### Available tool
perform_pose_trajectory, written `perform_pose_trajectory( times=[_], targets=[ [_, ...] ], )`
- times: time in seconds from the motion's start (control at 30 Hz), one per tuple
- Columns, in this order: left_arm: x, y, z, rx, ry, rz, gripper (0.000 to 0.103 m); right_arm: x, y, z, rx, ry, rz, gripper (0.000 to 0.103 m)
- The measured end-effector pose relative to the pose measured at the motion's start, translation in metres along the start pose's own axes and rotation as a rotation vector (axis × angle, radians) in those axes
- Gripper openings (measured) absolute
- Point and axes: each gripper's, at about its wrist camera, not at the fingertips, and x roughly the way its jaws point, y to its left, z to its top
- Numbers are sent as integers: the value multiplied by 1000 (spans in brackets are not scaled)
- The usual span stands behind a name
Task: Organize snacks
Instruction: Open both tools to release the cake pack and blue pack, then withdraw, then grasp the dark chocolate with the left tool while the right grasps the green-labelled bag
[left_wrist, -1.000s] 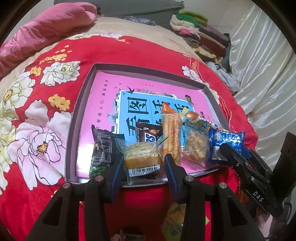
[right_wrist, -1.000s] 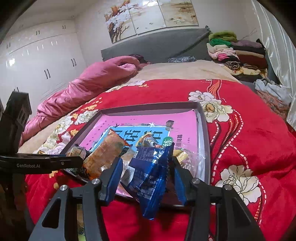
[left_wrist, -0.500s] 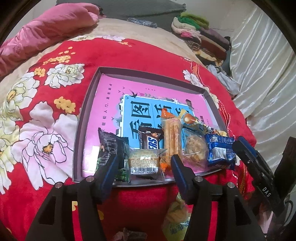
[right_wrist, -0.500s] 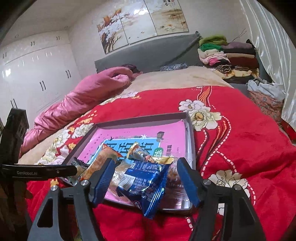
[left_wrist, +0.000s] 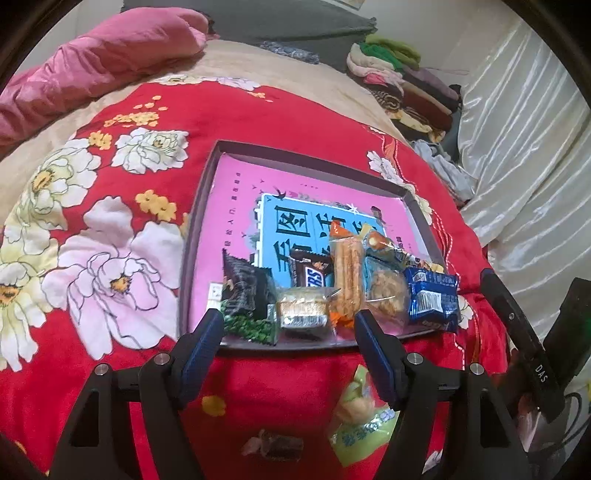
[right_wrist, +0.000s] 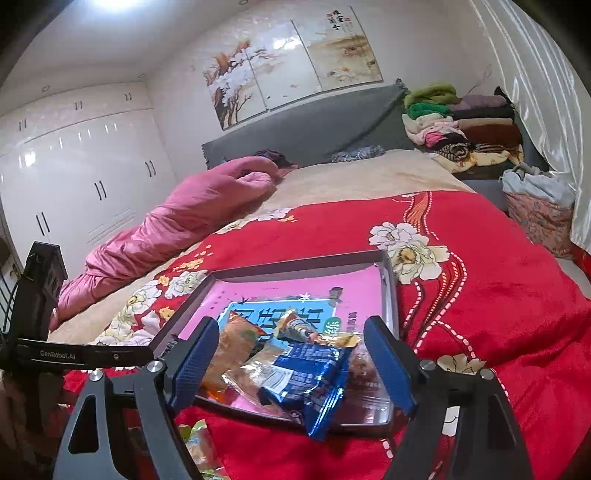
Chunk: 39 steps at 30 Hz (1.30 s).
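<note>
A: Where did the snacks lie, and how much room was around them?

B: They lay in a row along the near edge of the tray (left_wrist: 199, 236), which sat on the red flowered blanket (left_wrist: 258, 118). The far half of the tray was bare, and the blanket lay open on the left and far sides. The blue packet (left_wrist: 432, 299) hung over the tray's near right rim.

A: Which way did they point?

B: The long orange stick pack (left_wrist: 347, 273) ran near to far. The small cake (left_wrist: 303, 312) lay crosswise.

A: And the grippers?

B: The left gripper (left_wrist: 290, 343) was opening, nothing pressed between its fingers; the cake sat just beyond them. The right gripper (right_wrist: 291, 354) was opening too, and the blue packet lay loose between its fingers, untouched.

A: What was hard to see?

B: A green packet (left_wrist: 364, 424) and a small dark sweet (left_wrist: 273, 446) on the blanket near the tray were blurred, and the packet was partly covered by the gripper. The dark green pack (left_wrist: 243, 295) hid the tray's near left corner.
</note>
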Motion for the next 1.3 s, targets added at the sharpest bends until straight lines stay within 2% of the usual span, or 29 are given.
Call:
perform_pose_trajectory(
  times=[0.13,0.43,0.63,0.8,0.9,1.13,1.2,1.3],
  targets=[
    [-7,3,-5,6,-5,5,79,-6,9,-1,-34,-7,-1,81],
    [-14,5,-22,43,15,19,79,-19,38,-14,-122,29,25,83],
    [-12,7,-34,67,54,35,79,-13,65,-30,-199,113,66,83],
    [-11,6,-46,89,87,44,79,1,86,-47,-259,219,94,83],
    [-10,8,-54,93,108,42,79,10,95,-59,-313,285,86,83],
    [-6,12,-70,104,152,39,79,24,104,-78,-371,366,74,83],
    [-4,13,-73,107,164,34,79,29,104,-83,-381,389,66,81],
    [-1,12,-76,115,181,28,79,36,104,-88,-384,419,75,74]
  ],
)
